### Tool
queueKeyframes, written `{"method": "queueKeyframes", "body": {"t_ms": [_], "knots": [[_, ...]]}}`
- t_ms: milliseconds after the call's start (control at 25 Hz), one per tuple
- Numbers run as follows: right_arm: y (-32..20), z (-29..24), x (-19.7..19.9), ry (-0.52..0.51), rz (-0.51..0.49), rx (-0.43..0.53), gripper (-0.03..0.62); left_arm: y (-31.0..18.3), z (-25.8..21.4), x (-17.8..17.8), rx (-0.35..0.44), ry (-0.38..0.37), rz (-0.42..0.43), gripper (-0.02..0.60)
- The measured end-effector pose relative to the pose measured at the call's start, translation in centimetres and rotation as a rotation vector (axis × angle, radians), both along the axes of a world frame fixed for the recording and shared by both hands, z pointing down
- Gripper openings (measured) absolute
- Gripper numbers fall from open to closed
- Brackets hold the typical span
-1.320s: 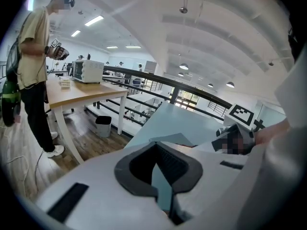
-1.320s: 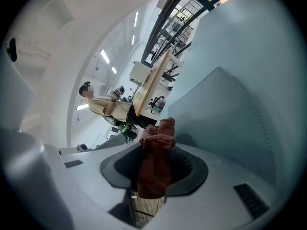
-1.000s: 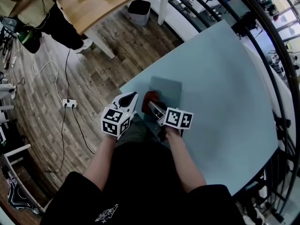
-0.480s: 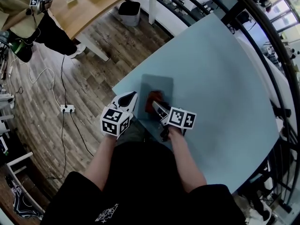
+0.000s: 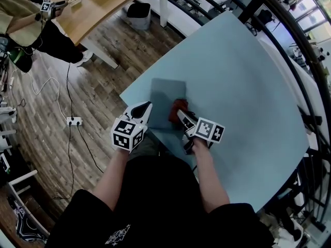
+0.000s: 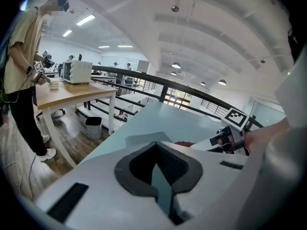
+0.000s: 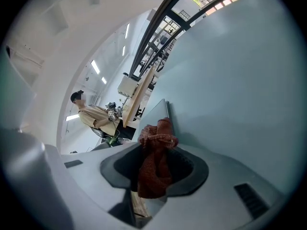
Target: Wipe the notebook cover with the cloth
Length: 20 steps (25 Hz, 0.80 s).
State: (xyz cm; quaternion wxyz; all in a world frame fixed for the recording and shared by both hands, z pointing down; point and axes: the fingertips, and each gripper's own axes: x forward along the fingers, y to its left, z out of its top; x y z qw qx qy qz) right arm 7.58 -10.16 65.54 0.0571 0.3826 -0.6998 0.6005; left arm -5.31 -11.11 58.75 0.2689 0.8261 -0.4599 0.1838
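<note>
No legible text or numbers anywhere — shirt print [image 5: 118,235] is too small to read (white, logo-like).

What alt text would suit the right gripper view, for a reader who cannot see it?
The right gripper is shut on a red cloth, its bunched end close to a grey notebook lying on a pale blue table. Far behind, a person is at a wooden desk.

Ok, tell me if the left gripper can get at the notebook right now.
Probably yes. The left gripper hangs shut and empty beside the notebook, with nothing between them; the right gripper holds the cloth at its right side.
</note>
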Motion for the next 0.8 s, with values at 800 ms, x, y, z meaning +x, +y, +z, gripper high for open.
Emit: {"method": "queueKeyframes", "body": {"t_ms": [800], "knots": [[2.1,-2.0,2.0,-0.095,0.029,0.039,0.140,2.6,-1.1,0.1,0.019,-0.032,-0.041,0.008]]}}
